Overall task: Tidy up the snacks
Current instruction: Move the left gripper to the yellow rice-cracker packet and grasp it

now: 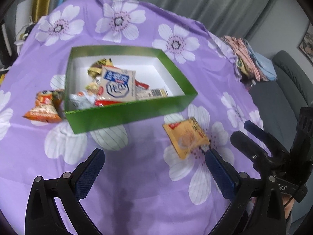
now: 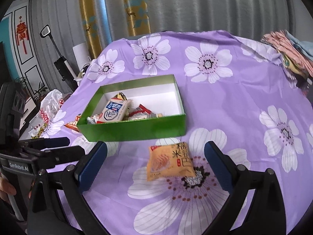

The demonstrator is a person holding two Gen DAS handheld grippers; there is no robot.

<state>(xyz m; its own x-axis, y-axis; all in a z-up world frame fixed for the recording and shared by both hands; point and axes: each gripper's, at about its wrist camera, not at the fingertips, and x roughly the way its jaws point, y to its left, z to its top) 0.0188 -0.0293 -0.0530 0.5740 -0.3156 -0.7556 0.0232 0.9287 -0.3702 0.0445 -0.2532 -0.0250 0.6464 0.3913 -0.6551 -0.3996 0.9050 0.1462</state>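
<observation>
A green box (image 1: 125, 115) (image 2: 137, 130) with a white inside sits mid-table and holds several snack packets, a pale one with blue print (image 1: 118, 87) (image 2: 115, 112) on top. An orange snack packet (image 1: 185, 138) (image 2: 170, 161) lies flat on the cloth in front of the box. Another orange packet (image 1: 46, 105) (image 2: 71, 125) leans against the box's left outer wall. My left gripper (image 1: 154, 156) is open and empty over bare cloth. My right gripper (image 2: 155, 150) is open, with the flat orange packet lying between and just beyond its fingers, untouched. Each gripper shows at the other view's edge.
A purple flowered cloth (image 1: 137, 186) (image 2: 244, 107) covers the round table. Folded fabrics (image 1: 252, 60) (image 2: 289, 52) are piled at its far right edge. A white plastic bag (image 2: 49, 107) lies at the left edge. Curtains hang behind, and a grey sofa (image 1: 289, 82) stands to the right.
</observation>
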